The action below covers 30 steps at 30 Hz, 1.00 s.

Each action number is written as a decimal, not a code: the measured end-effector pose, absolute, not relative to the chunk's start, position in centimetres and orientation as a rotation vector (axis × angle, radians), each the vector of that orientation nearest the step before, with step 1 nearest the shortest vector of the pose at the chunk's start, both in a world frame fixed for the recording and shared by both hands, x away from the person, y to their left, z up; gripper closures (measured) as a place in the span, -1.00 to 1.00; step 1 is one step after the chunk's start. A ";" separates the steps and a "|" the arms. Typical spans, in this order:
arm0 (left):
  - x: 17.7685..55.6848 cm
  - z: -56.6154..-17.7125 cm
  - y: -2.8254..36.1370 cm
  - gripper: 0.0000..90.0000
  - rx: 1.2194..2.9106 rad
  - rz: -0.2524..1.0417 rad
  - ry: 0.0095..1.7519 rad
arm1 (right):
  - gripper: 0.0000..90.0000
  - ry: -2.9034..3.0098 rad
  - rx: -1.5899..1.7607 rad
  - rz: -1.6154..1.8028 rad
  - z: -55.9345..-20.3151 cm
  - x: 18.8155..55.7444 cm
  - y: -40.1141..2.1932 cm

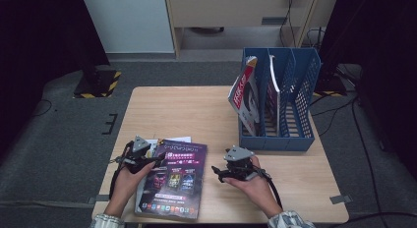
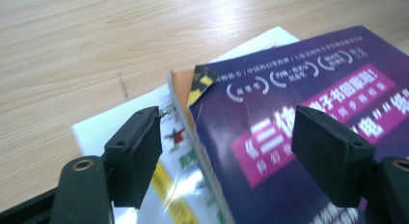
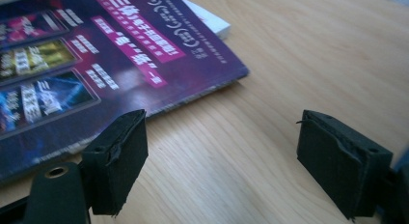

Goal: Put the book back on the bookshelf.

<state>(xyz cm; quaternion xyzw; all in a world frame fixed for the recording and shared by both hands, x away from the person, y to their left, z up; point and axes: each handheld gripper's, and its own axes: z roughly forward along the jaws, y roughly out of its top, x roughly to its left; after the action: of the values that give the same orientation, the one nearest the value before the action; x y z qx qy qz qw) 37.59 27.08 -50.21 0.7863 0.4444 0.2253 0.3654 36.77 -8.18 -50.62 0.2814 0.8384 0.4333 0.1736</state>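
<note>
A purple magazine (image 1: 174, 181) lies on top of a small stack at the table's front left; its cover shows in the left gripper view (image 2: 308, 113) and in the right gripper view (image 3: 96, 55). My left gripper (image 1: 158, 160) is open at the stack's left edge, its jaws straddling the magazine's spine corner (image 2: 195, 89). My right gripper (image 1: 216, 171) is open, low over bare wood just right of the magazine, with nothing between its jaws. A white booklet (image 2: 120, 122) lies under the purple one.
A blue file rack (image 1: 278, 98) stands at the table's right, holding a red-and-white magazine (image 1: 244, 93) that leans left, and another one (image 1: 271, 93) upright. The wooden table (image 1: 182, 110) is bare between rack and stack. Cables run on the floor at right.
</note>
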 end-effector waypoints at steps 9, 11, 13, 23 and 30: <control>36.0 -50.3 26.5 -0.38 2.039 0.577 1.183 | -0.76 2.471 0.803 1.284 -51.3 39.2 -5.5; 36.2 -50.7 26.4 -0.42 2.063 0.569 1.184 | -0.79 2.479 0.812 1.293 -51.2 39.5 -5.0; 36.2 -50.6 26.2 -0.43 2.063 0.561 1.176 | -0.82 2.498 0.854 1.315 -51.3 40.0 -4.7; 35.9 -50.9 25.8 -0.42 2.088 0.506 1.180 | -0.83 2.563 0.955 1.327 -52.7 41.8 -4.2; 35.9 -51.2 26.0 -0.51 2.069 0.501 1.189 | -0.84 2.600 0.992 1.351 -52.6 41.5 -4.0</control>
<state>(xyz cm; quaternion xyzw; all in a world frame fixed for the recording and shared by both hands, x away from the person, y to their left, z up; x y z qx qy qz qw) 35.94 26.00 -51.16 0.7966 0.4576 0.1931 0.3446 41.47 -4.05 -52.58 0.3207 0.8401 0.4368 0.0241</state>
